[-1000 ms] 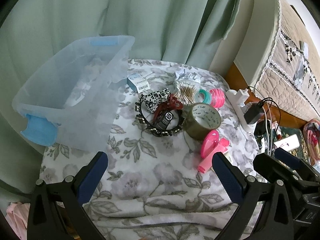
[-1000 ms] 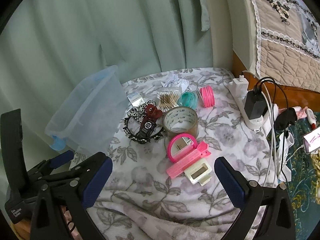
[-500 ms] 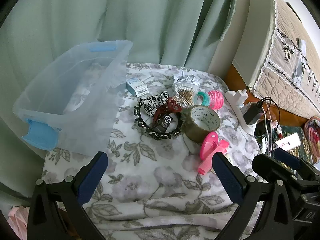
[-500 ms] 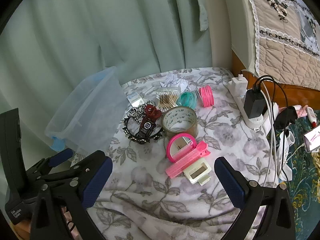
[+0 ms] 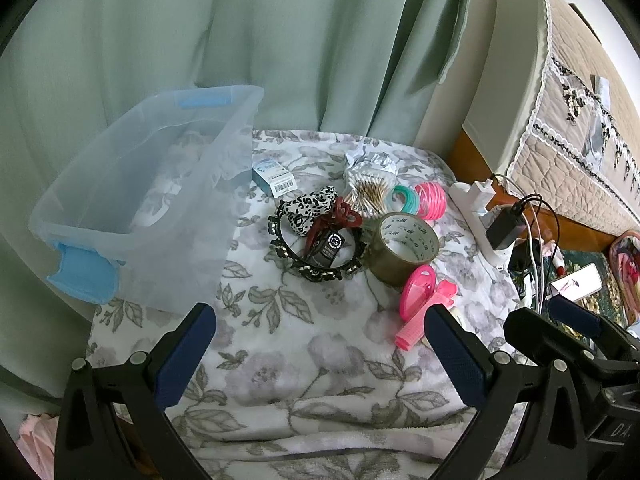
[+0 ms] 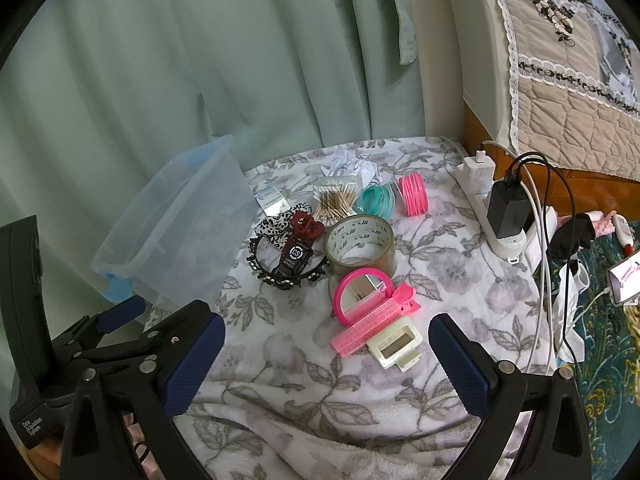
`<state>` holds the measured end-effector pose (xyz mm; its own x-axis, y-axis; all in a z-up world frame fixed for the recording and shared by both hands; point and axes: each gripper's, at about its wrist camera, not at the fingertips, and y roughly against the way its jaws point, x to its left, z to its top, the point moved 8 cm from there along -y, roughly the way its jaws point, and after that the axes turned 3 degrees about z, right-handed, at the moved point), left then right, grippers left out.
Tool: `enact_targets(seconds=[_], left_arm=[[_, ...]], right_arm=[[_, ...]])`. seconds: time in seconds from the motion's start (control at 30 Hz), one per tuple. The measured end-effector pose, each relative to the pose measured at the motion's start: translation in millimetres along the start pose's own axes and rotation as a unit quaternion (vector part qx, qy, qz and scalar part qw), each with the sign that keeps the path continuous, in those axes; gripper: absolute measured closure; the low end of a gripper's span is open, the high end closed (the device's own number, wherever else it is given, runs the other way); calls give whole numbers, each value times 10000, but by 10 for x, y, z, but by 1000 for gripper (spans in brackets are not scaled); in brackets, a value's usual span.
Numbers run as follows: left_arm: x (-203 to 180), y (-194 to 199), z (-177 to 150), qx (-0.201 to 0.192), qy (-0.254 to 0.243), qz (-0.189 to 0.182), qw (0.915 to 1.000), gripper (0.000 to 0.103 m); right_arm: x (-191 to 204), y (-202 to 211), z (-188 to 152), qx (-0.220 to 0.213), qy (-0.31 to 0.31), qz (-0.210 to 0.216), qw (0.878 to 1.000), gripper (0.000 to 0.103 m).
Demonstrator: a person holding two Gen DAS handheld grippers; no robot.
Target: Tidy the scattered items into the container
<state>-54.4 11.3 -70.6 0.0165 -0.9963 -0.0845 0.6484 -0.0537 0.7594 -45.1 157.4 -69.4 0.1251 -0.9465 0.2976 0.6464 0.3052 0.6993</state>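
- Translucent plastic container (image 5: 132, 200) sits left of centre in my left view, empty, its mouth facing up to take items.
- Scattered items cluster at mid-frame: tape roll (image 6: 359, 245), pink mirror (image 6: 362, 289), black tag (image 6: 295, 259) marked "CS".
- My left gripper (image 5: 320, 356) and right gripper (image 6: 326, 364) hover wide apart, holding nothing.

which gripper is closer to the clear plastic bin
Left. The left hand-held gripper sits just below the clear plastic bin; the right hand-held gripper is farther right, facing the pink comb.
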Motion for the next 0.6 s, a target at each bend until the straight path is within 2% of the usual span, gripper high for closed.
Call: enact_targets(seconds=[0.3,0.53,0.6], left_arm=[[-19,9,-3,-61,-16,44,10000,0],[-48,-112,-36,20,-189,188,9996,0],[-82,-188,-66,89,-251,122,9996,0]], right_arm=[[-16,-31,-9,46,-30,-8,10000,0],[-94,-131,-77,162,-98,-29,9998,0],[-137,-175,-106,230,-98,-31,9997,0]])
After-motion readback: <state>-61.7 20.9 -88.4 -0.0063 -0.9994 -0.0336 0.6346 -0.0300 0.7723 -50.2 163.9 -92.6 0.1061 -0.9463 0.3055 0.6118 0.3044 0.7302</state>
